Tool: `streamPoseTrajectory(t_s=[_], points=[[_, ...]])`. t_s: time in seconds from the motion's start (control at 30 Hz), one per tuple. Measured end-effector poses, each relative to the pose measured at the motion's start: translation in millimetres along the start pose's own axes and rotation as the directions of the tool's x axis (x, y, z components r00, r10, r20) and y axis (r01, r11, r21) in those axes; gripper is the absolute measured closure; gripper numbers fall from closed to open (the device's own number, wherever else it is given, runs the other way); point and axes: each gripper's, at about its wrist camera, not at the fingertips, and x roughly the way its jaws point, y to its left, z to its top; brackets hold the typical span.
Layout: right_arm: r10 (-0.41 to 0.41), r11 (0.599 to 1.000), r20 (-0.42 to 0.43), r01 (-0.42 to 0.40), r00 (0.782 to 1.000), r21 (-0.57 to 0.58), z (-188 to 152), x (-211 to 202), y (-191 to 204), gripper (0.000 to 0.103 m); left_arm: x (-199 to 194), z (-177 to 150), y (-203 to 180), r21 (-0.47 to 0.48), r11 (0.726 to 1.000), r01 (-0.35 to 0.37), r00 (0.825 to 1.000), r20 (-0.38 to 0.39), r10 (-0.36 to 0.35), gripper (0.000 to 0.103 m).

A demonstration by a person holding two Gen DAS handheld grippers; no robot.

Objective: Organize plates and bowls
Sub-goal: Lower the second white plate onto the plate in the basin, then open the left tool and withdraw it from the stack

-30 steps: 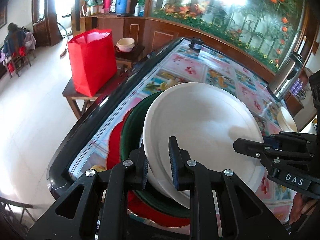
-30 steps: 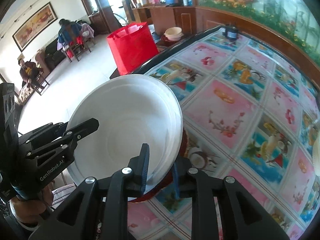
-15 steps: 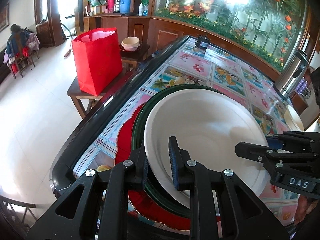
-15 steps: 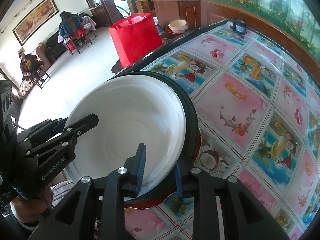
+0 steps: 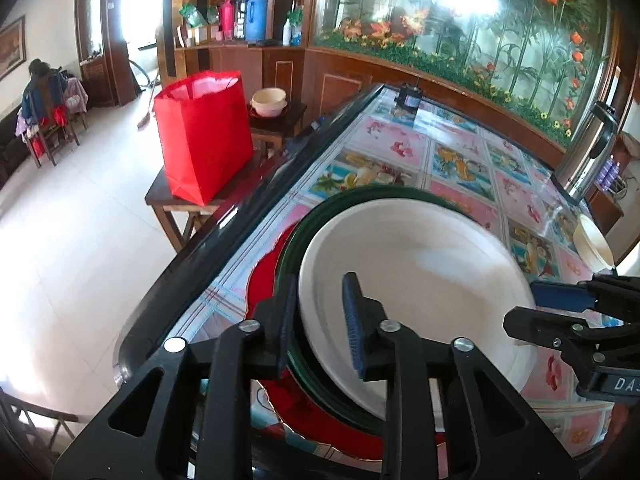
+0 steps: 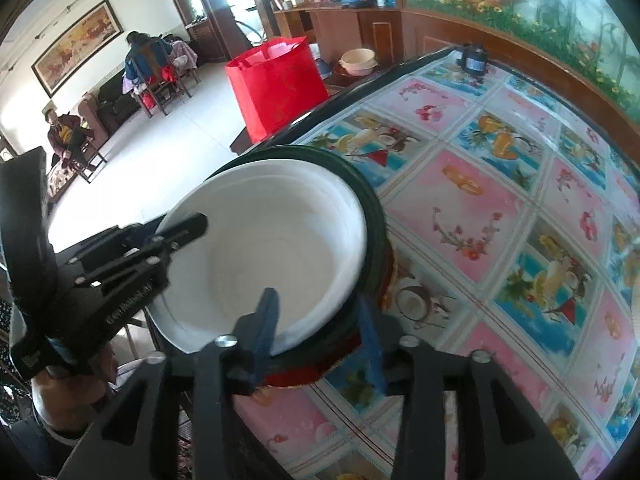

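2 grippers straddle opposite edges of the white plate [image 5: 416, 280], which sits nested in the dark green plate [image 5: 290, 264] on the red plate [image 5: 264, 280], a stack at the table's [image 5: 248, 208] near edge. The left gripper [image 5: 320, 322] has its fingers spread either side of the white rim with a gap showing, and the right gripper [image 6: 316, 328] stands the same way, so neither appears to pinch the plate. To finish this placing well, I would widen both pairs further, draw each straight back from the stack without catching a rim, and check that the white plate sits centred.
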Motion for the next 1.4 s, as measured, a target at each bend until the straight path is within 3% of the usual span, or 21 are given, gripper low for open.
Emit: streamPoseTrajectory(t_s=[0.07,0.13,0.37,0.57,1.0,1.4], points=[[0.011,1.000,0.005,-0.011,1.000,0.014,-1,-2,-5,0.058,-5,1,0,0.004,1.000,-0.026,0.999,0.023,0.026,0.052],[0.005,1.000,0.007,-0.005,1.000,0.022,-2,-2,-8,0.058,-10,2,1,0.009,0.999,-0.045,0.998,0.048,0.045,0.049],[0.018,0.998,0.017,-0.019,1.000,0.062,-13,-10,-21,0.055,-26,8,2,-0.002,0.998,-0.066,0.993,0.098,0.066,0.049],[-0.003,0.993,0.040,-0.002,0.999,0.122,-26,-27,-46,0.051,-34,14,-17,0.014,0.999,-0.030,0.992,0.125,0.028,0.049],[-0.075,0.950,0.083,0.046,0.994,0.308,-71,-67,-127,0.049,-29,18,-93,0.146,0.988,0.057,0.991,0.113,-0.074,0.049],[-0.147,0.898,0.075,0.101,0.986,0.428,-114,-96,-185,0.048,-10,11,-182,0.270,0.950,0.158,0.983,0.052,-0.179,0.049]])
